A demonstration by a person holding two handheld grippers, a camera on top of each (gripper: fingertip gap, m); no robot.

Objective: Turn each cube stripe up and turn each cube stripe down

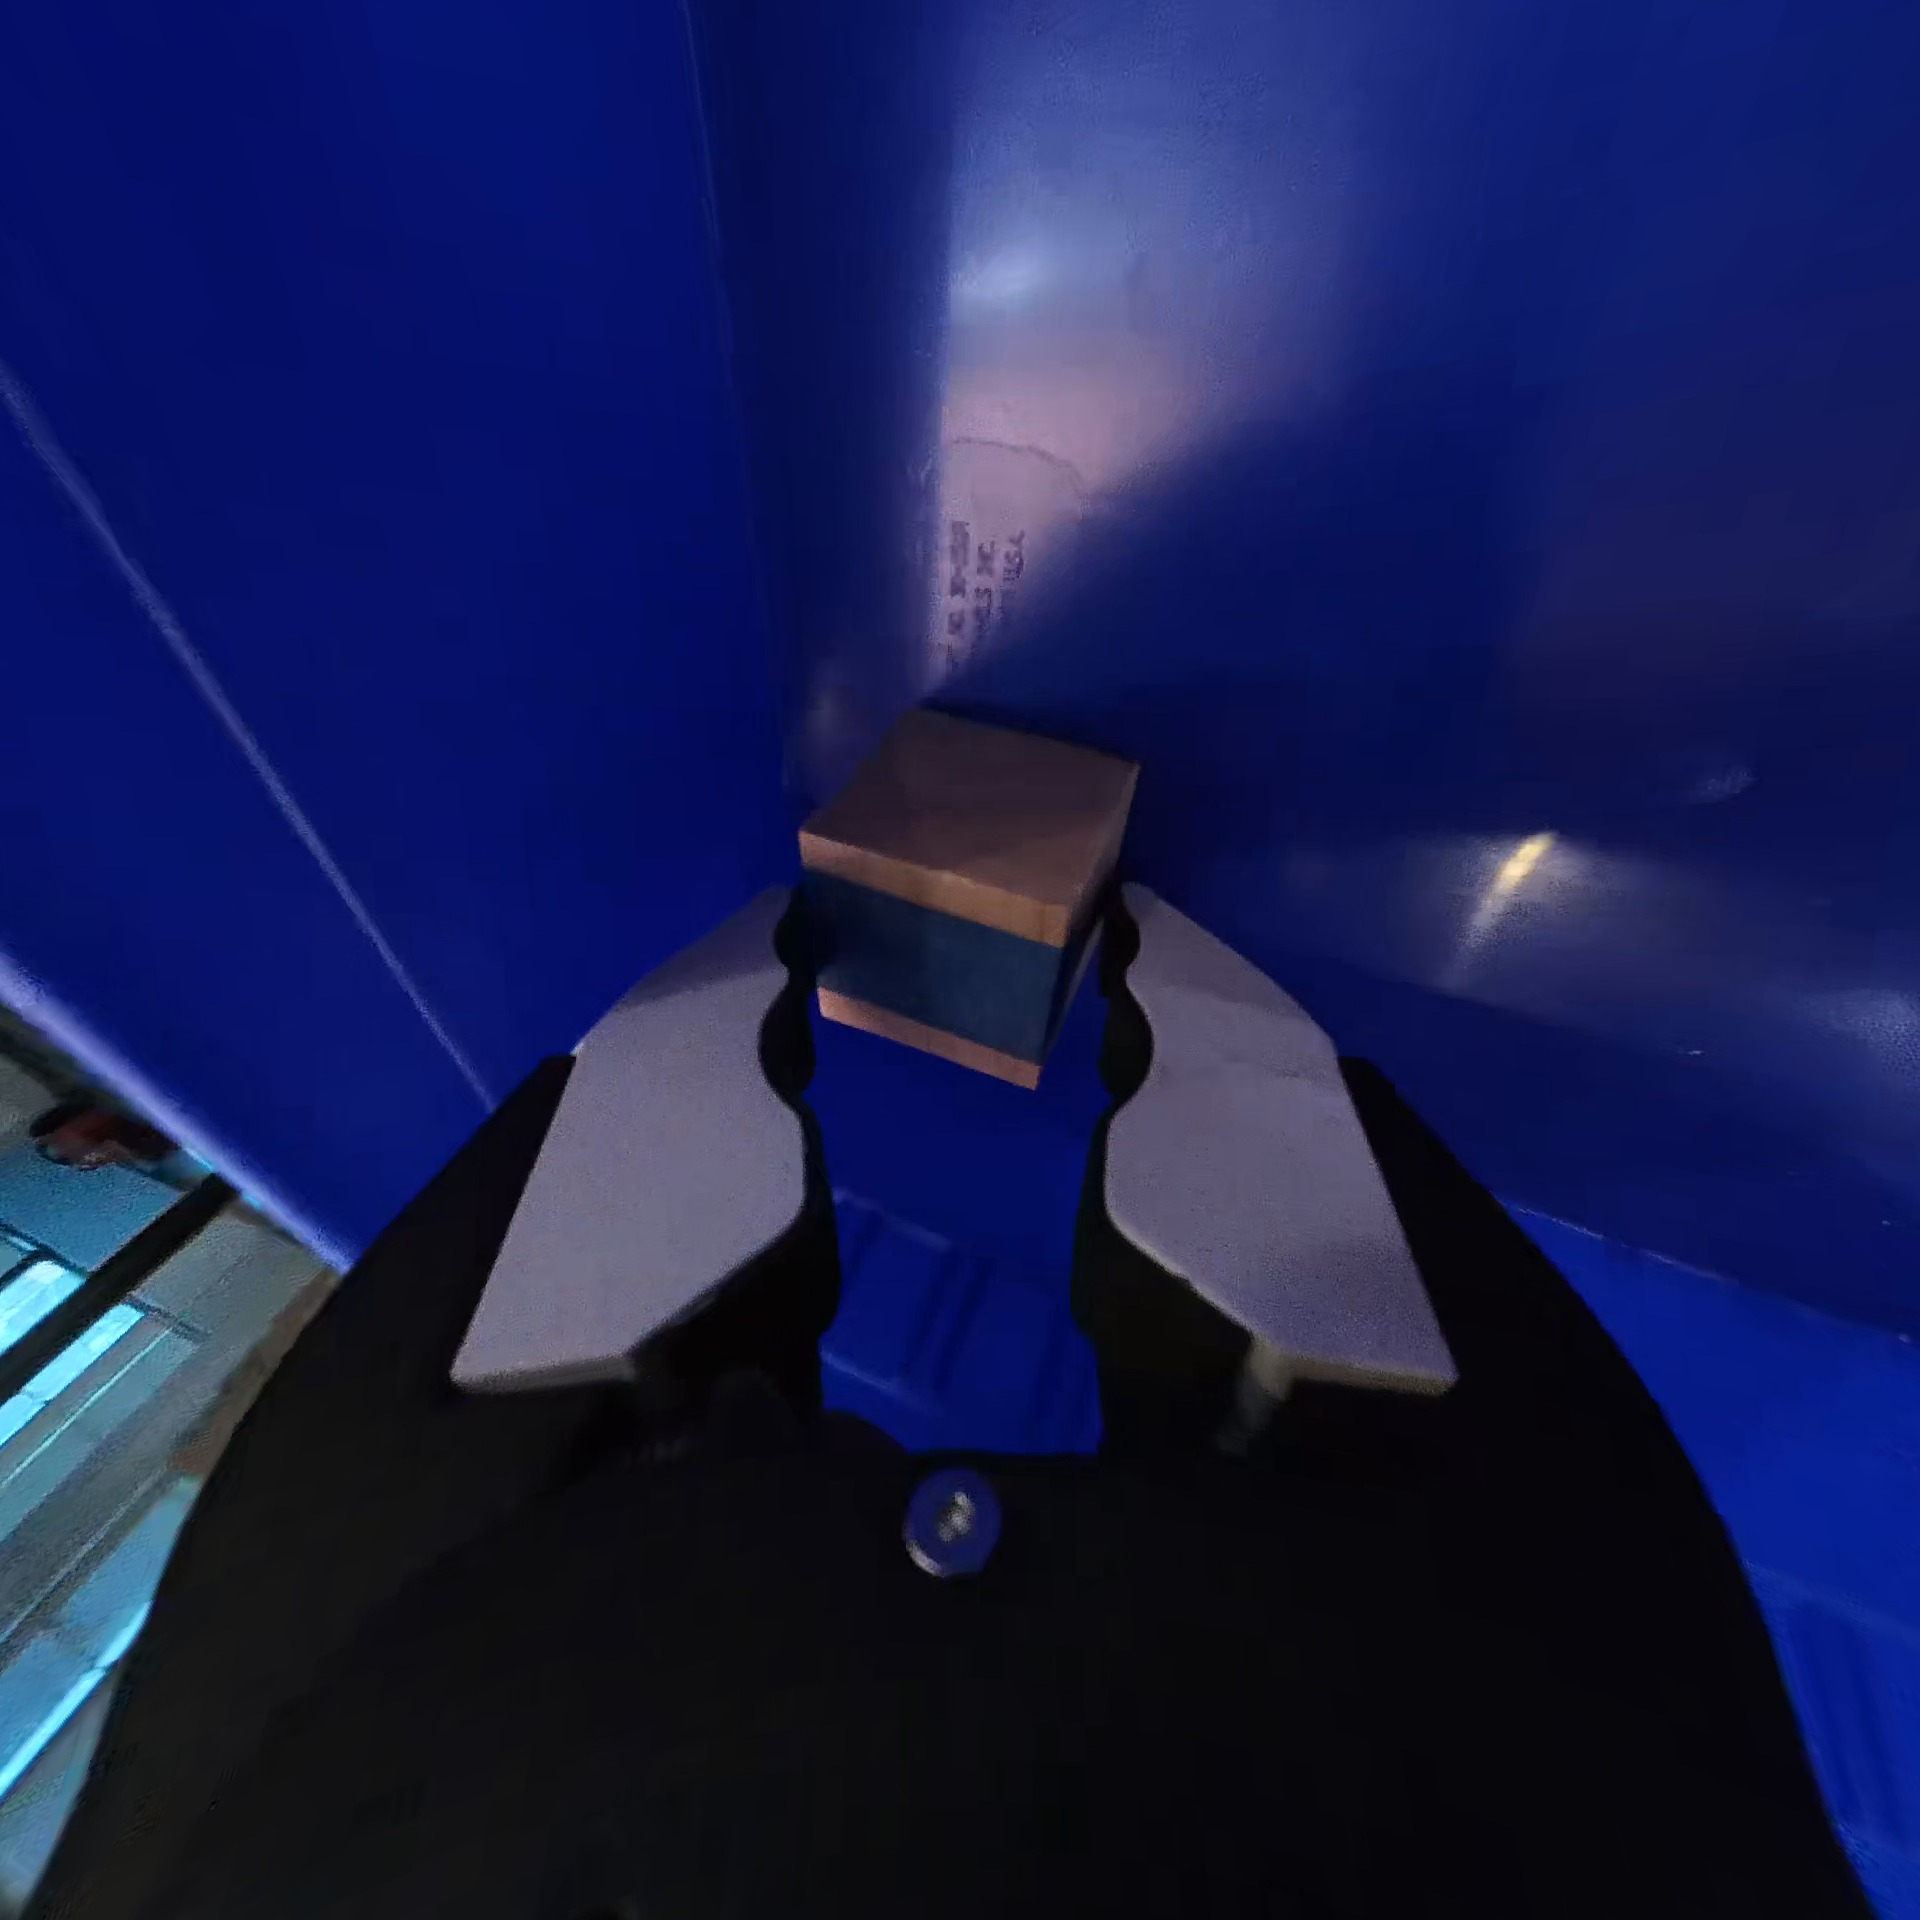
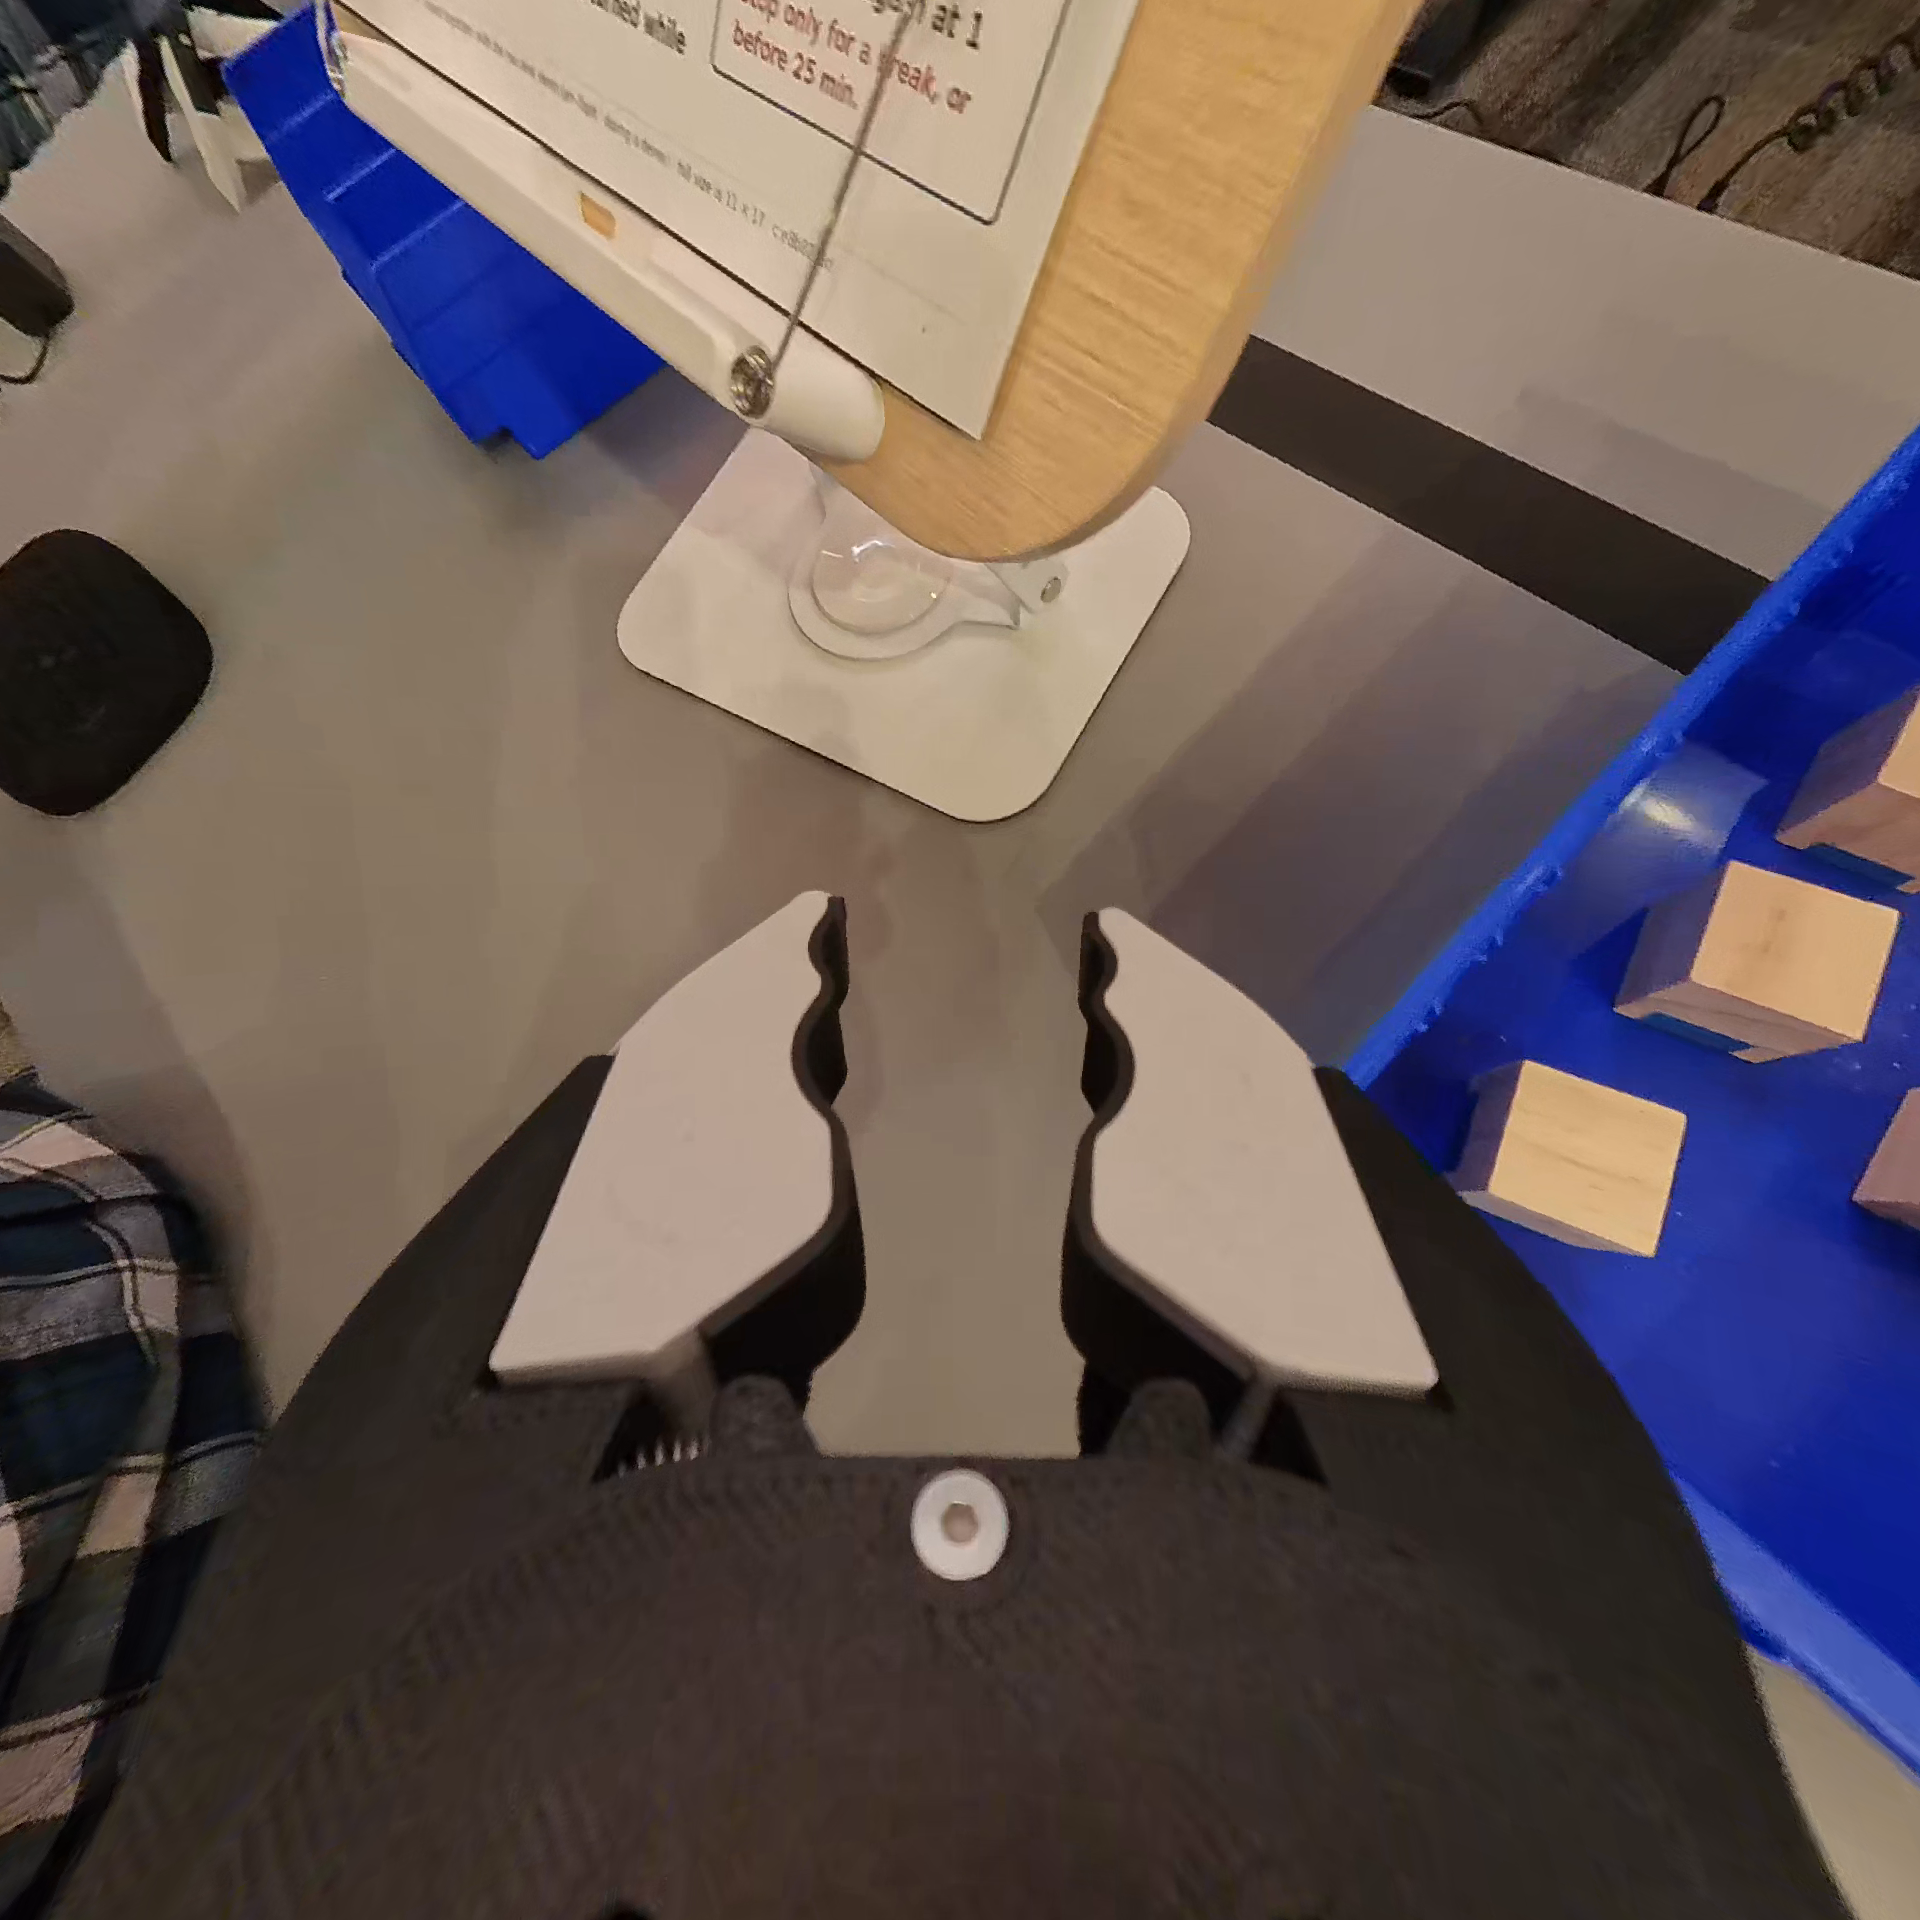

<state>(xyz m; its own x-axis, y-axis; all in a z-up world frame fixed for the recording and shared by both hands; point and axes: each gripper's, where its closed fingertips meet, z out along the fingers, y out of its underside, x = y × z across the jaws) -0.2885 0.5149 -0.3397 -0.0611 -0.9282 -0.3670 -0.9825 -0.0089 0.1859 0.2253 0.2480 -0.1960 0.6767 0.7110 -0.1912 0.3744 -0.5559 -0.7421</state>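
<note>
One cube (image 1: 951, 894) sits in a bin (image 1: 416, 520) between the left tool's (image 1: 951, 935) fingertips, while other cubes (image 2: 1569, 1153) lie in a tray (image 2: 1538, 883) on the bench (image 2: 416, 883), right of the right tool (image 2: 961, 935).

Grey table (image 2: 416, 831) with a wooden sign board (image 2: 1143, 260) on a white base (image 2: 1039, 707), black pad (image 2: 83, 665) nearby.

A workbench in what looks like a lab or test room: a plain grey tabletop (image 2: 436, 831) carries blue plastic parts bins (image 2: 457, 281), one at right holding wooden cubes (image 2: 1766, 977), and a printed instruction sheet (image 2: 831, 135) mounted on a wooden board on a white stand (image 2: 935, 717) at upper centre.
</note>
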